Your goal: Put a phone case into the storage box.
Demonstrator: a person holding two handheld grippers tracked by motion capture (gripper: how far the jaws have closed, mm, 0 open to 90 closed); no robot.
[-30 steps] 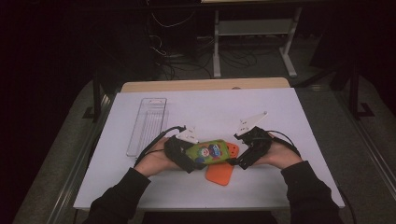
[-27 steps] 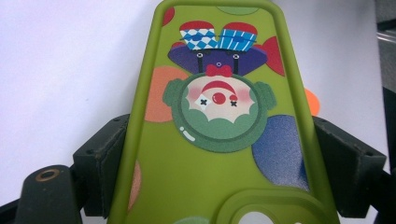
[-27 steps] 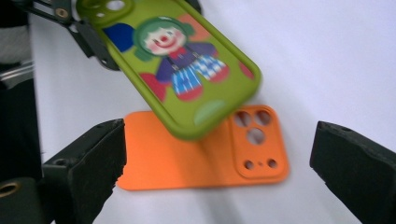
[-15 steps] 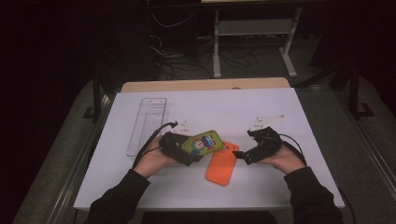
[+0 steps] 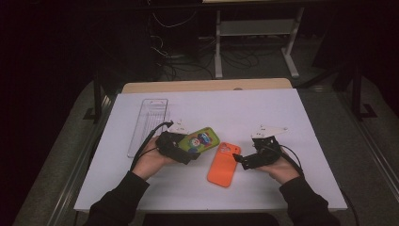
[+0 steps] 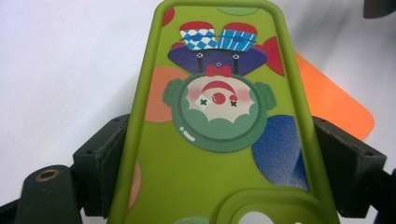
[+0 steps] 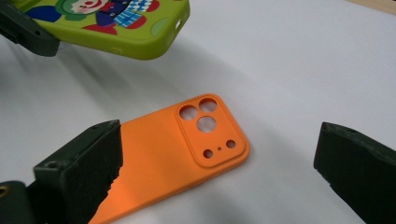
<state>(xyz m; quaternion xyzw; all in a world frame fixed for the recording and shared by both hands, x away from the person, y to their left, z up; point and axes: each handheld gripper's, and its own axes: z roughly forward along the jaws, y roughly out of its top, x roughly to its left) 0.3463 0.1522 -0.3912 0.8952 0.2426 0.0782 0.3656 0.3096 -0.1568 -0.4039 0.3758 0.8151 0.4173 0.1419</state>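
I hold the green phone case (image 5: 199, 140) clamped across its width in my left gripper (image 5: 182, 149), the jaws pressed on its two long edges. The printed clown side faces up. Its long axis runs away from my left hand toward the far right of the white table sheet (image 5: 306, 113), and the case is lifted off the sheet. In the left gripper view the green phone case (image 6: 215, 140) has its camera cut-out end nearest the gripper body and its plain end pointing away.

The orange phone case (image 5: 224, 164) lies flat on the sheet, back side up, just to the right of the green case and a little nearer to me. Its long axis runs nearly front to back with a slight lean, the camera cut-outs at the far end beside the green case's tip.

My right gripper (image 5: 241, 161) stands with its jaws wide apart, gripping nothing, just to the right of the orange case. In the right gripper view the orange phone case (image 7: 177, 149) lies between and beyond the spread jaws.
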